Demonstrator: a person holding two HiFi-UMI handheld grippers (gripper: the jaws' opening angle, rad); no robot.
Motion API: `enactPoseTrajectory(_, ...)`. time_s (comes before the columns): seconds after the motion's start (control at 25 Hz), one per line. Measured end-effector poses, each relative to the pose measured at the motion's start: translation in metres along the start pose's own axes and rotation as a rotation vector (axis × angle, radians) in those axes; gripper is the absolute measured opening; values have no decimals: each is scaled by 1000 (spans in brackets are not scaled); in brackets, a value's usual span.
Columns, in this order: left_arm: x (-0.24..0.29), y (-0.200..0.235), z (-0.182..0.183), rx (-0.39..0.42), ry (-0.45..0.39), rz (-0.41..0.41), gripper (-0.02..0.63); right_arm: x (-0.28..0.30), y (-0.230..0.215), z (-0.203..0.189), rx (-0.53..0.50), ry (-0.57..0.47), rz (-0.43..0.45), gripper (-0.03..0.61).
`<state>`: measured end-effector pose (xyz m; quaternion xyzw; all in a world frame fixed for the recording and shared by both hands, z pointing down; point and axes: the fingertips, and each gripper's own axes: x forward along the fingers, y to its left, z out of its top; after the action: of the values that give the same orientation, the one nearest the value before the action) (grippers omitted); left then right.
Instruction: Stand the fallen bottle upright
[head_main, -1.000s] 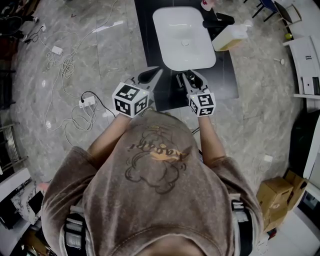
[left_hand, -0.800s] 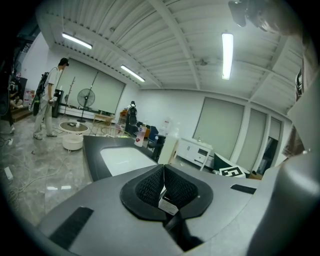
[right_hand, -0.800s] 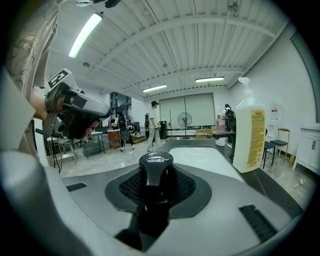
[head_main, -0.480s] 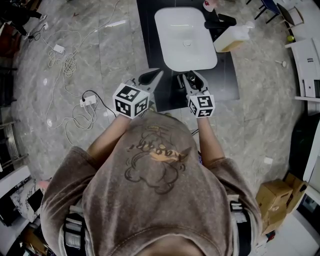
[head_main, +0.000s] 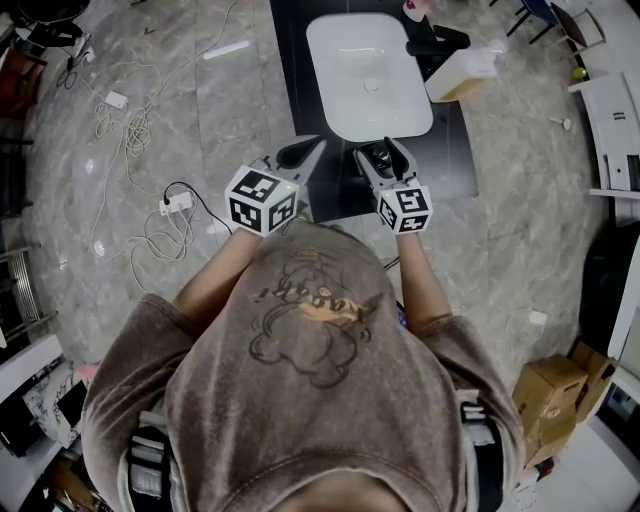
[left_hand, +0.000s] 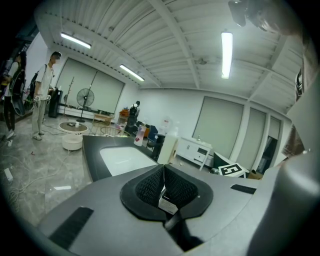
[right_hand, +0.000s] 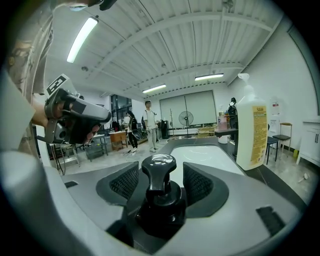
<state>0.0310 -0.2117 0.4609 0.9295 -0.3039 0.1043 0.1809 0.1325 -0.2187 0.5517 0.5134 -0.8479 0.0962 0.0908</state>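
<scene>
Black bottle (right_hand: 159, 200) stands upright (pump head up) between just-opened jaws of the right tool (right_hand: 160, 172).

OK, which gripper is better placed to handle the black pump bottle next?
The right gripper. Its jaws have just been opening and now stand apart on either side of the upright black pump bottle. The left gripper is shut, holds nothing, and sits off to the side.

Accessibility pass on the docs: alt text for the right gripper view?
Right tongs open, jaws just widened, straddling an upright black pump top without touching it. Beyond lies a white sink in a dark counter, with a tall white soap bottle standing at its right.
</scene>
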Motion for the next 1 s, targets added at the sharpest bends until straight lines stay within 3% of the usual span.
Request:
enactPoseTrajectory(0.36,6,-2,-1,2,-13,-27,20,-16,4,11,9,7,21,320)
enactPoseTrajectory(1.0,8,-14,13,59,-40,-83,20,-98,-2,56,68,-73,-97,318)
